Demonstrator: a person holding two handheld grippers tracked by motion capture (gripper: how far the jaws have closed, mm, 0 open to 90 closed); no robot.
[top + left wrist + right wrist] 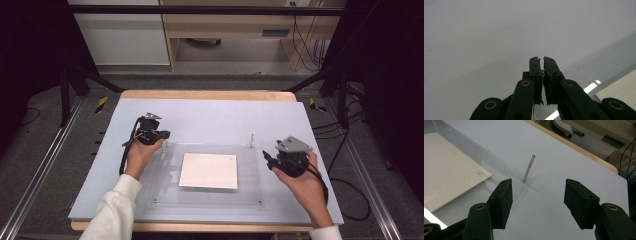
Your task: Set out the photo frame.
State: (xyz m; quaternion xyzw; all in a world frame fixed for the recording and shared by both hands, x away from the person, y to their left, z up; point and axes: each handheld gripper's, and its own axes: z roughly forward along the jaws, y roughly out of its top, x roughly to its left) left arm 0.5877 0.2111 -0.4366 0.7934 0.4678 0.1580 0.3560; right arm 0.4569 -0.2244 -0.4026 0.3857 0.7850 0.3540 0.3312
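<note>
A clear acrylic plate (205, 200) lies on the pale mat, with a white sheet (209, 170) under its middle. At the plate's far right corner a thin metal pin (252, 140) stands upright. My right gripper (267, 160) hovers just right of that corner, open. In the right gripper view the pin (528, 168) stands a little beyond the gripper (537, 188), with nothing between the pads. My left gripper (164, 135) is at the plate's far left corner. In its own view the gripper (541, 60) is shut, and a small silver bit of pin (543, 72) shows between the pads.
The pale mat (215, 117) covers a wooden table (200, 94). Metal frame rails (45, 165) run along both sides. Cables (350, 200) lie on the floor at the right. Beyond the table stand a white cabinet (120, 40) and a wooden desk (230, 25).
</note>
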